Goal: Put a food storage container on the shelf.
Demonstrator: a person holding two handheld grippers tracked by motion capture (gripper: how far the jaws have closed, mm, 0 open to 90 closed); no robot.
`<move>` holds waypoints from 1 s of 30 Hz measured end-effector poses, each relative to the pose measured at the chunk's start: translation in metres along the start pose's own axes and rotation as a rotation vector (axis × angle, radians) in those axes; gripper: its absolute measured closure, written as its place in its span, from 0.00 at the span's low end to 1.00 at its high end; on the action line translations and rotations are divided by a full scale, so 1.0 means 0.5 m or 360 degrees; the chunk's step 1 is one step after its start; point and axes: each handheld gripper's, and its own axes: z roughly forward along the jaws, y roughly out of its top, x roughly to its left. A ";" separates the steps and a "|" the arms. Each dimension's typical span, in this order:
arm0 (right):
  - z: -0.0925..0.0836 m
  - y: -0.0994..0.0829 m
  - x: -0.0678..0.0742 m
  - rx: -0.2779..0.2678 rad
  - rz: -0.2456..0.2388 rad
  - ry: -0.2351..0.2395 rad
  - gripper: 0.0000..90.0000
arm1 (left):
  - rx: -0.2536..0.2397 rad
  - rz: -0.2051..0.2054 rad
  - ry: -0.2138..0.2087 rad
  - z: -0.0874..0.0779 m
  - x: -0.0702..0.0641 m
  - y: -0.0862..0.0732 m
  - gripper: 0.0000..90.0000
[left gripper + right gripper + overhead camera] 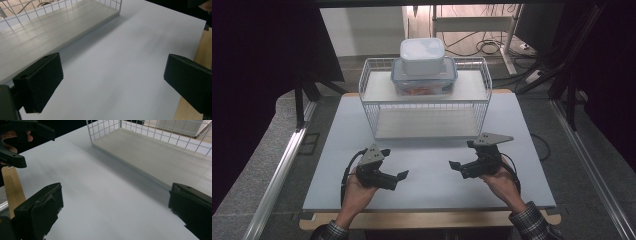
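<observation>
High view has both the left gripper (393, 164) and right gripper (460, 155) low over the near table, jaws wide apart and empty, facing each other, while the stacked white-lidded plastic containers (423, 70) sit far off, centred atop the white wire shelf rack (372, 112), about equally far from each hand.

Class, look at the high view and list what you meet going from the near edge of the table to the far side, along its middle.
Wooden table edge → white table top → white wire rack → clear container with blue-rimmed lid → white lidded box stacked on it.

Dim, dark edges — soft overhead light — slight blur.
</observation>
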 end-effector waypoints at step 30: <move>-0.030 -0.111 0.006 0.0152 -0.0002 -0.0081 0.00 | 0.0186 -0.0021 0.0066 -0.002 -0.012 -0.098 0.00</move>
